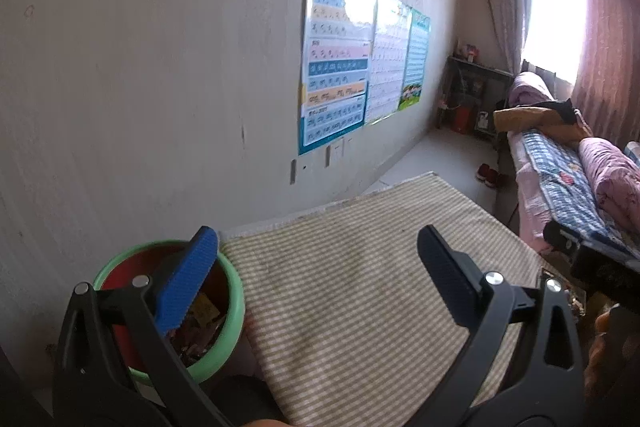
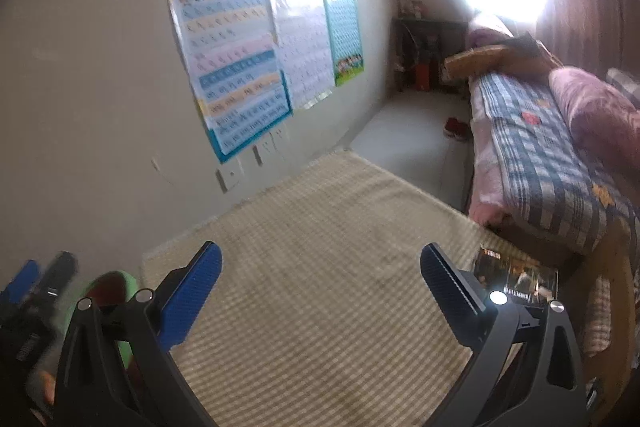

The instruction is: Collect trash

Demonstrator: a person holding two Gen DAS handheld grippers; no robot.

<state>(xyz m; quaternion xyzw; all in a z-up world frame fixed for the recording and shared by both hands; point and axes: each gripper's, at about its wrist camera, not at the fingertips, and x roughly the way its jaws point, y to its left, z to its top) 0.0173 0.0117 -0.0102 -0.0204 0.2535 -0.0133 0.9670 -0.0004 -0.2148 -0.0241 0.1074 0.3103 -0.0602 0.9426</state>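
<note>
The left gripper (image 1: 318, 267) and right gripper (image 2: 320, 279) both hold their jaws wide apart, empty.

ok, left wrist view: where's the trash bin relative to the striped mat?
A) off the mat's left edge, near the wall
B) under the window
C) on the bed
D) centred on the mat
A: the green-rimmed bin stands left of the striped mat, beside the wall.

wall posters (image 1: 336, 67) had rows of characters, way too blurry to read, shiny wrapper (image 2: 516, 281) print unreadable too
</note>
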